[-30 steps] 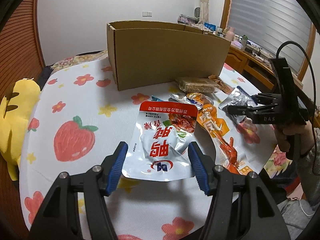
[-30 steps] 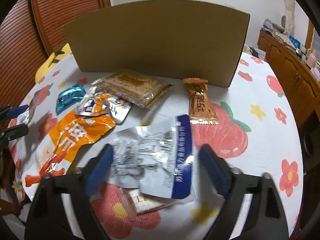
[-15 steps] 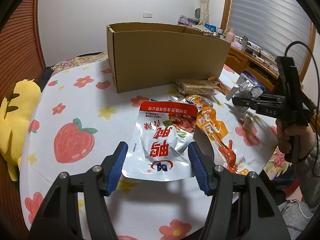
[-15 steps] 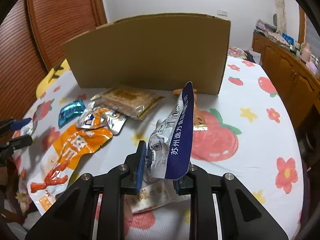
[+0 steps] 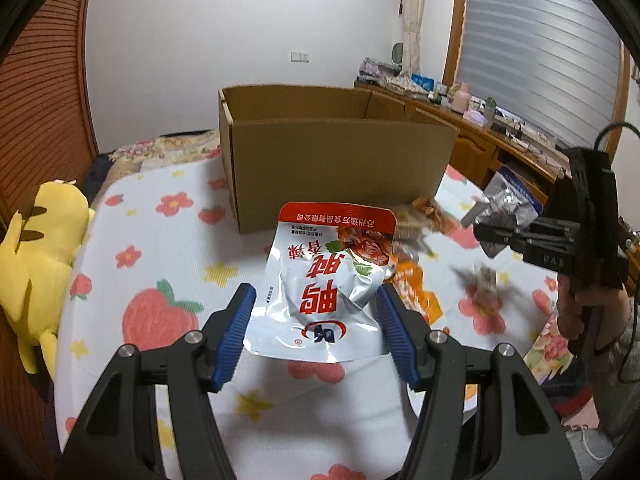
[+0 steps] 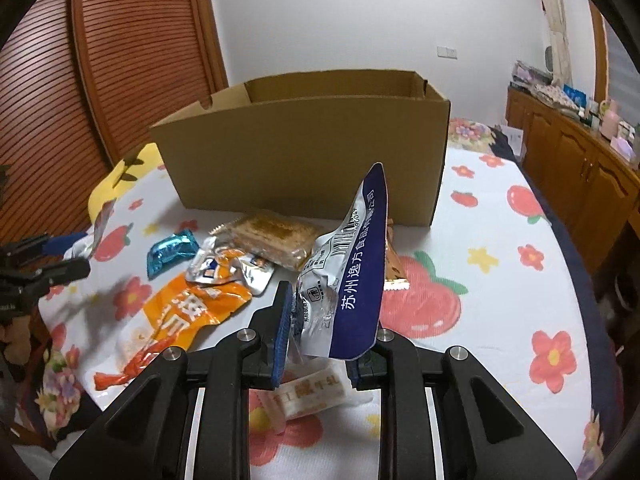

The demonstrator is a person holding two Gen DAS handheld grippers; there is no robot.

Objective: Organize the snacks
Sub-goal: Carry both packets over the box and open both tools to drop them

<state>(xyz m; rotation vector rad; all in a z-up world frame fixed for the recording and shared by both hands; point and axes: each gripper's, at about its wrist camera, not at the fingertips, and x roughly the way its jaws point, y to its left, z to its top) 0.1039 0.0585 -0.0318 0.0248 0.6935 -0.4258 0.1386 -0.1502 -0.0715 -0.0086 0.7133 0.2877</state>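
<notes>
Silver pouch with blue edge (image 6: 344,280): crumpled, standing on edge, pinched between right gripper (image 6: 320,332) pads. White-and-red pouch (image 5: 324,288): held between left gripper (image 5: 316,336) pads. Ahead of both: open cardboard box (image 6: 312,152), upright. Orange packet (image 6: 188,312), cracker pack (image 6: 272,236), blue candy (image 6: 172,252) left of right gripper.

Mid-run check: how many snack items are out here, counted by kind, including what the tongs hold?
Foil pouches: 4 (red-and-white pouch, blue-edged pouch, small silver pouch, orange pouch)
Cracker pack: 1
Teal candy: 1
Brown bar: 1
White packet: 1
Total: 8
</notes>
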